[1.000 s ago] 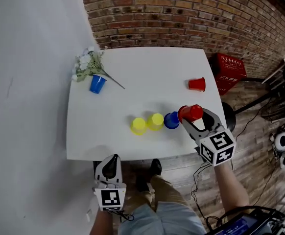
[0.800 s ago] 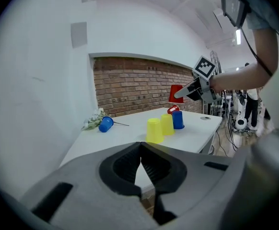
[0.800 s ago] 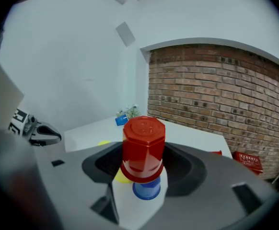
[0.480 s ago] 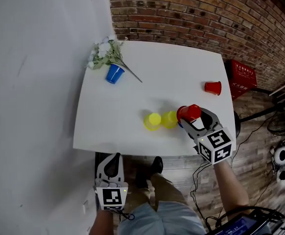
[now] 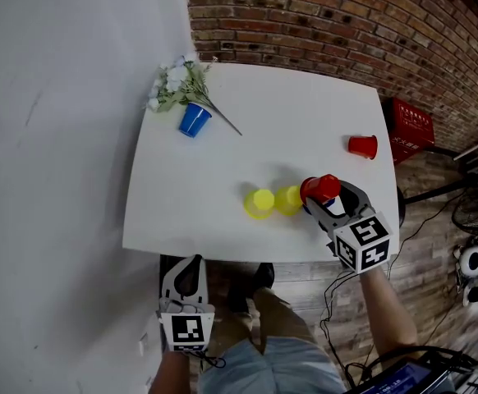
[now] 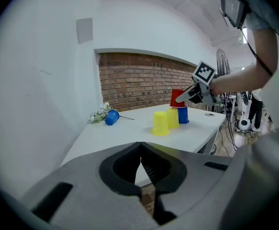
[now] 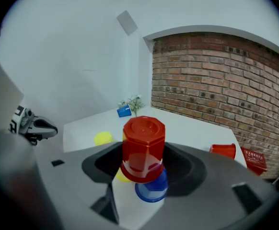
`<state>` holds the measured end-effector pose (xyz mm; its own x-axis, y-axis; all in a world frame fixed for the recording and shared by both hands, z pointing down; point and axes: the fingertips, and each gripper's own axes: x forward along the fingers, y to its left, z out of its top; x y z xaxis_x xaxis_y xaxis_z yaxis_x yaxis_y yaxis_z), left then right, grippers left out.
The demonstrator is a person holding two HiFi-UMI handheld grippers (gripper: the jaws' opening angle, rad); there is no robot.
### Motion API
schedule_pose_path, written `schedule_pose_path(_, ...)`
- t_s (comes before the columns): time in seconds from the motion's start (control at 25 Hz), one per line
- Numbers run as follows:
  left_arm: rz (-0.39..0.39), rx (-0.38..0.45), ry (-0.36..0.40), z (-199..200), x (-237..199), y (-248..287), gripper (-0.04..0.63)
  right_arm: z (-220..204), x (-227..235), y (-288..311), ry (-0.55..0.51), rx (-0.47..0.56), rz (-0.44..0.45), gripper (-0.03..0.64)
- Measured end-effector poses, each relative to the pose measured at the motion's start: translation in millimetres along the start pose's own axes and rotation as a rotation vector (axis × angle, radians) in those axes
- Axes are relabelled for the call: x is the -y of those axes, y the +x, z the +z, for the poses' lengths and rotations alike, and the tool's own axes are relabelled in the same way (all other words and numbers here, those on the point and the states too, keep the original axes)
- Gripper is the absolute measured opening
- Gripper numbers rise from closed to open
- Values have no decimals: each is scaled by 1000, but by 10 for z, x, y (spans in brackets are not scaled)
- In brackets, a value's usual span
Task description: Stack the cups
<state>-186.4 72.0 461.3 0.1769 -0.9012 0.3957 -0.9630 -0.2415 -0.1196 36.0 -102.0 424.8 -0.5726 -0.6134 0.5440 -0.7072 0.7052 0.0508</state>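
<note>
Right gripper view first: what is between the jaws?
– The right gripper (image 7: 146, 166) has its jaws fairly wide, closed on the sides of an upside-down red cup (image 7: 143, 147).
– Where does that cup go?
– Onto the blue cup (image 7: 152, 189), also upside down on the white counter (image 5: 222, 162). It shows just under the red cup's rim, a little to the right in that view. So the target lies straight below the jaws, slightly off centre. I cannot tell whether the two touch yet.
– Axes?
– Both are upright and close to parallel. I judge the next move needs a small sideways nudge, then a straight descent.
– Neighbours?
– The yellow cups (image 5: 262, 202) stand in a row just beside the blue cup. The nearer one could be knocked.
– The other hand?
– The left gripper (image 6: 140, 150) hangs off the counter's near edge, jaws pressed together on nothing, well apart from the cups. The right is plainly nearer.
– Anything else?
– A fallen red cup (image 5: 362, 146) lies at the far right, and a fallen blue cup (image 5: 194, 120) lies by some flowers (image 5: 173, 84).
</note>
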Motion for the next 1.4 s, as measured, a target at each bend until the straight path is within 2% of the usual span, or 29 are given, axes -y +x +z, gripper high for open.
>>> schedule_pose_path(0.08, 1, -6, -17, -8, 3, 11, 9, -24, 15, 17, 3, -4, 0, 262)
schedule_pose_path(0.36, -6, -9, 25, -50, -27, 55, 9, -37, 23, 42, 3, 0, 1, 271)
schedule_pose_path(0.64, -16, -6, 29, -7, -29, 106, 9, -5, 37, 9, 14, 18, 8, 331)
schedule_pose_path(0.8, -34, 8, 41, 71, -1, 140, 9, 33, 79, -99, 17, 33, -11, 337)
schedule_pose_path(1.16, -70, 66, 82, 398, 88, 159, 9, 43, 403, -613, 34, 55, -133, 331)
schedule_pose_path(1.4, -94, 103, 111, 592, 137, 421, 9, -138, 975, -869, 65, 61, -277, 307)
